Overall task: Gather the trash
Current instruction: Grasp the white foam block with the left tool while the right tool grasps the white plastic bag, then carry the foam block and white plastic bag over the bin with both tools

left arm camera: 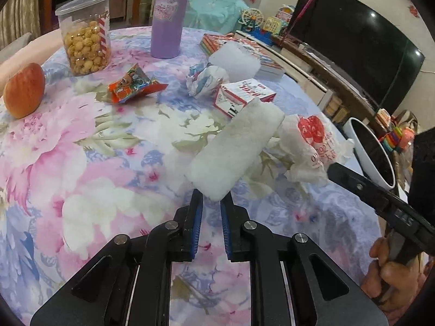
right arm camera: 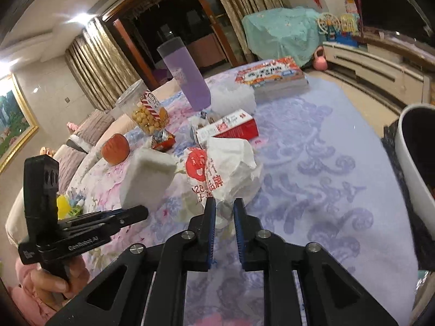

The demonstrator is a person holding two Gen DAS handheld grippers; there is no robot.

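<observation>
The left claw [left arm camera: 211, 199] gripped a white foam block [left arm camera: 235, 146] lifted over the floral counter [left arm camera: 95, 163]. The right claw [right arm camera: 224, 206] pinched a crumpled white paper bag [right arm camera: 231, 163] beside a white bin [right arm camera: 407, 149]

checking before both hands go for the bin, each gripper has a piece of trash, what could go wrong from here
1. The left gripper pinches the white foam block only at its near end; most of it juts out, so it may swing or slip free.
2. The right gripper grips just an edge of the crumpled paper bag, which might tear or slide out.
3. Both loads are close together, heading for one white bin; they could bump.
</observation>
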